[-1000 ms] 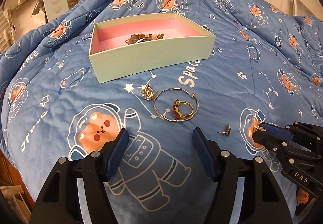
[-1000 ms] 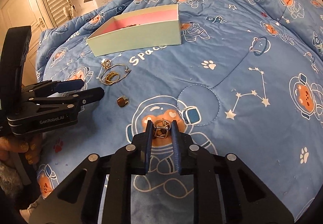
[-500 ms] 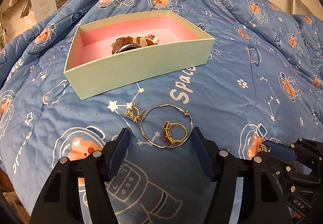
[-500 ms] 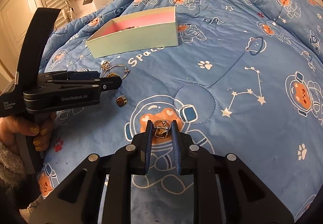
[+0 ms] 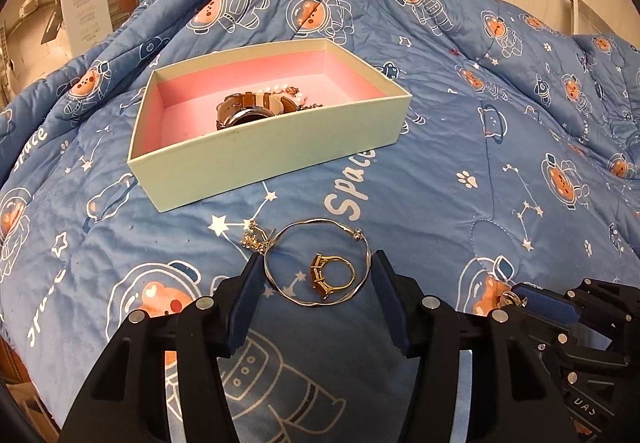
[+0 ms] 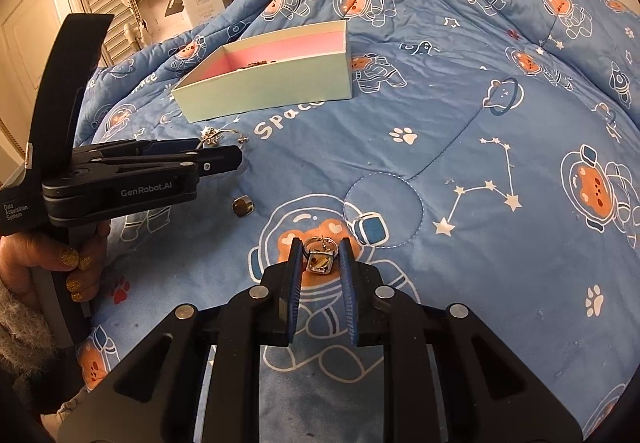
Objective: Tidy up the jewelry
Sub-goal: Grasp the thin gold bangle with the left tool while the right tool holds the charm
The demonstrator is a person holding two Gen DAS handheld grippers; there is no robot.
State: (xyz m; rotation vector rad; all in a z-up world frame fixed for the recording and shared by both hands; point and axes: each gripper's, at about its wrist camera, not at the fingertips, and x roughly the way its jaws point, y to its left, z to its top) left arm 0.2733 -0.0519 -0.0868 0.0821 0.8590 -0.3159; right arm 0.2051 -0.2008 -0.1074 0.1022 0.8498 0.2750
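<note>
A pale box with pink lining lies on the blue quilt and holds a brown-strap watch and a pearl chain. In front of it lie a thin bangle with a gold ring inside it, and a small gold charm. My left gripper is open, its fingers on either side of the bangle. My right gripper is shut on a small square-faced silver ring, held just above the quilt. The box also shows in the right wrist view.
A small brown stud lies on the quilt right of the left gripper. A white carton stands behind the bed at the back left. The quilt rises in folds at the back and right.
My left gripper has moved forward and down until its open fingers flank the bangle. The right gripper has kept its hold on the silver ring and barely moved.
</note>
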